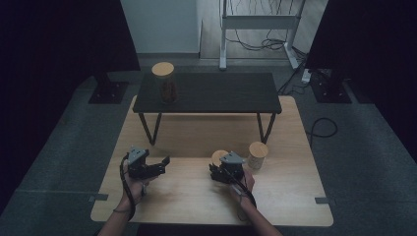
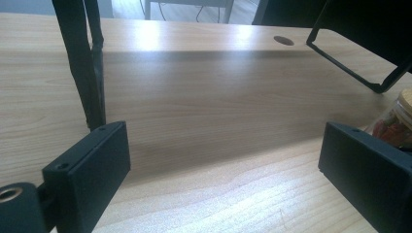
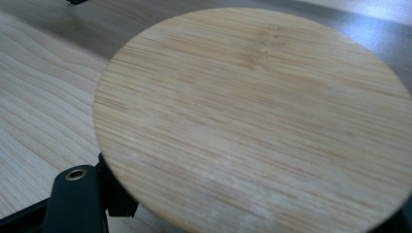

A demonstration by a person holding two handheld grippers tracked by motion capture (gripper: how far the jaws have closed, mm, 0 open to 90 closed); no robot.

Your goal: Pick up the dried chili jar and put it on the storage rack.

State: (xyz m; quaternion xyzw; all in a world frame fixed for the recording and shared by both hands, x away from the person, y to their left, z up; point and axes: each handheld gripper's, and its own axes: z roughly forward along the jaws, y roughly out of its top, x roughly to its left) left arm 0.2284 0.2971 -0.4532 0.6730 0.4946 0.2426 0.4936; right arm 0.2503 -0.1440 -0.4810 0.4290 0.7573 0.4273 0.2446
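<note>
Right gripper view: bamboo lid hides the right tool's tips, seemingly clamped on its jar; left tool gapes.

Light wooden table bearing a low black bench at rear; two bamboo-lidded jars ahead of bench, right of centre.

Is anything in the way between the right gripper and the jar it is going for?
No, nothing is in between. The right gripper is already shut on the jar under its bamboo lid, with the second jar beside it, apart.
</note>
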